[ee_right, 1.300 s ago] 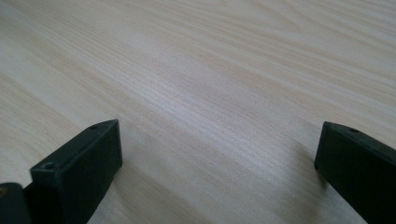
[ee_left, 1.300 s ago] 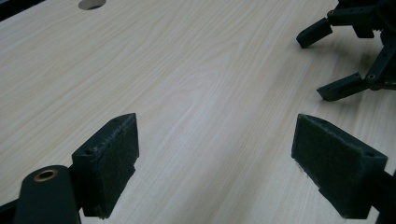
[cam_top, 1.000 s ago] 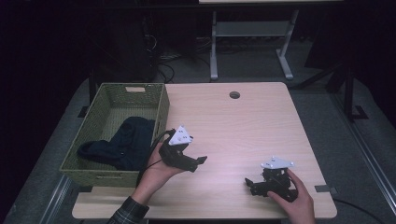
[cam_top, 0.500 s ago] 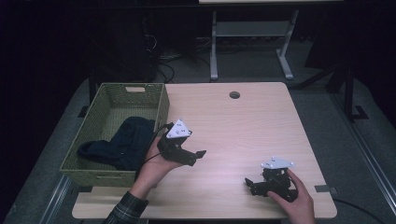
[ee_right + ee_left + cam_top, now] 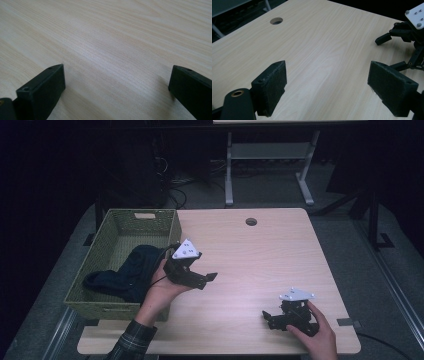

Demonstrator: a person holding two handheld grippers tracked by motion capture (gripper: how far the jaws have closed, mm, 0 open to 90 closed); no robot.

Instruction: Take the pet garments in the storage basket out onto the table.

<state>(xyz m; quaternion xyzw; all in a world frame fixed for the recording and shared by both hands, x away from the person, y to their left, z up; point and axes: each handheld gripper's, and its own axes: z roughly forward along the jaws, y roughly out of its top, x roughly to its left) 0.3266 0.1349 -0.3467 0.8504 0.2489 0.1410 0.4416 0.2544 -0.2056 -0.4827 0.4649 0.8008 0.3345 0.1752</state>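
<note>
While the right gripper (image 5: pixel 267 316) stays put, the left gripper (image 5: pixel 211 278), wide and empty, has lifted.

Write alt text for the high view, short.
A person holds the open left gripper above a wooden table, beside a green basket with dark cloth in it. The right gripper rests open on the table near its front right corner.

The left hand-held gripper (image 5: pixel 202 279) is raised in the left hand (image 5: pixel 162 290), jaws spread wide and pointing right. The right hand-held gripper (image 5: pixel 272 317) sits low in the right hand (image 5: pixel 312 332), its 2 jaws also wide apart.
</note>
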